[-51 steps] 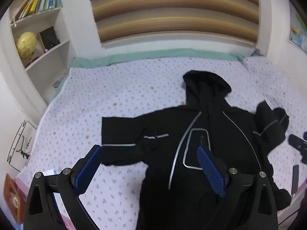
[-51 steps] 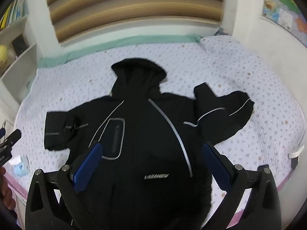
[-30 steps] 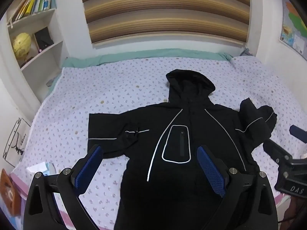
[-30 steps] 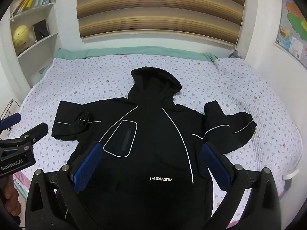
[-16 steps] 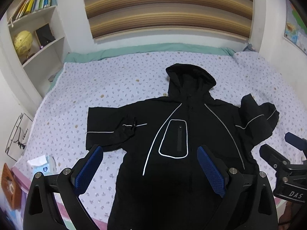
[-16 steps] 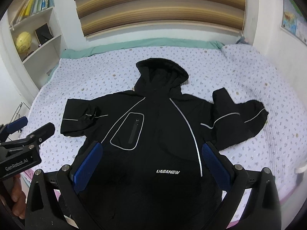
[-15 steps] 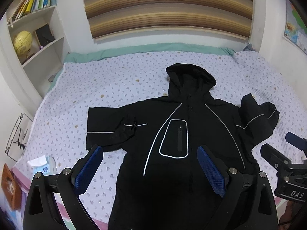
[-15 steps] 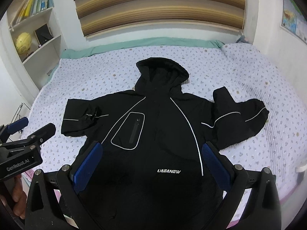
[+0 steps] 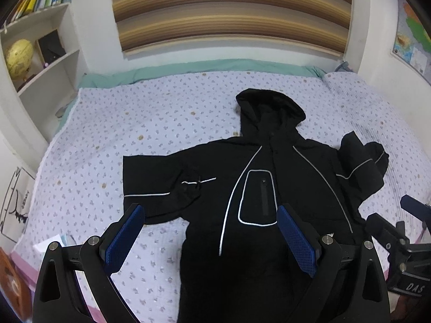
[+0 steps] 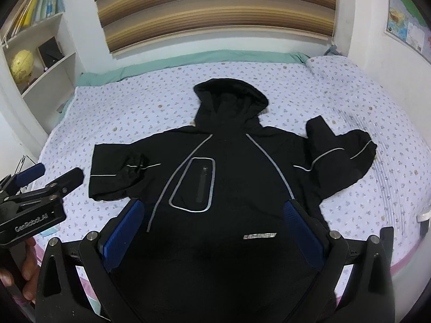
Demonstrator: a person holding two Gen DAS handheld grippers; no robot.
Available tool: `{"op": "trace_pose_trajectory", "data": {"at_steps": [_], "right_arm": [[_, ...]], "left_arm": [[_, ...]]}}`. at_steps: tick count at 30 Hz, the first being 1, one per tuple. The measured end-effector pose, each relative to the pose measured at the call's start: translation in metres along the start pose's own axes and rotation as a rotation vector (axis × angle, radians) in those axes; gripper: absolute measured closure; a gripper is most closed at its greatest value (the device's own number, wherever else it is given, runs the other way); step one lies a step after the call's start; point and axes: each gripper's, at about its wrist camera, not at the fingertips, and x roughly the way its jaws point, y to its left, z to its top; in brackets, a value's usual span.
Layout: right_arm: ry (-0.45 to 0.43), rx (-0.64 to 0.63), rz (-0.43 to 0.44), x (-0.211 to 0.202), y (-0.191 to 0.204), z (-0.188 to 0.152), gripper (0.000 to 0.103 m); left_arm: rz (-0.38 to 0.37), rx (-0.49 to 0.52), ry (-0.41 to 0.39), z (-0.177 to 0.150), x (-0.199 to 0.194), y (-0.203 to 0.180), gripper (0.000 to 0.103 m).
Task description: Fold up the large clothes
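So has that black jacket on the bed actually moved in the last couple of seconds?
No. The black hooded jacket keeps its pose on the dotted bedsheet: hood toward the striped blind, both sleeves bent as before. Only the cameras shifted.

A black hooded jacket (image 10: 231,177) with thin silver-grey reflective piping lies on a pale lilac bedsheet (image 10: 150,107) dotted with small grey-purple flowers. Behind it, a mint-green bed edge (image 9: 167,70), brown-and-tan striped blinds (image 9: 229,10), and a yellow globe (image 9: 18,55).

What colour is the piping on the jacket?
Reflective silver-white piping on the black jacket, clearest in the left wrist view.
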Motion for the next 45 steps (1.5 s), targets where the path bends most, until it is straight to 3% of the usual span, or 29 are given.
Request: {"op": "trace_pose_trajectory", "data": {"at_steps": [6, 11, 15, 17, 20, 26, 30, 35, 45], "right_arm": [[0.001, -0.006, -0.004, 0.007, 0.038, -0.005, 0.000], [-0.052, 0.025, 0.003, 0.000, 0.052, -0.005, 0.000], [-0.047, 0.036, -0.010, 0.004, 0.055, -0.004, 0.000], [-0.044, 0.053, -0.014, 0.009, 0.054, -0.005, 0.000], [-0.023, 0.075, -0.016, 0.019, 0.053, -0.007, 0.000], [0.005, 0.075, -0.032, 0.041, 0.058, 0.002, 0.000], [0.029, 0.055, -0.060, 0.057, 0.066, 0.008, 0.000], [0.097, 0.063, -0.059, 0.088, 0.065, 0.012, 0.000], [0.192, 0.044, -0.079, 0.136, 0.072, 0.016, 0.000]], "left_arm": [[-0.003, 0.026, 0.001, -0.001, 0.012, 0.024, 0.005], [-0.021, 0.001, 0.014, -0.001, 0.029, 0.054, 0.005], [0.079, -0.025, -0.025, 0.002, 0.045, 0.095, 0.005], [0.049, -0.067, 0.002, 0.003, 0.061, 0.118, 0.005], [-0.066, -0.117, 0.044, -0.002, 0.086, 0.136, 0.005], [-0.167, -0.083, 0.129, -0.008, 0.152, 0.120, 0.005], [-0.169, -0.040, 0.187, -0.013, 0.196, 0.102, 0.005], [-0.186, -0.059, 0.249, -0.008, 0.242, 0.100, 0.005], [-0.179, -0.032, 0.316, -0.016, 0.297, 0.086, 0.005]]}}
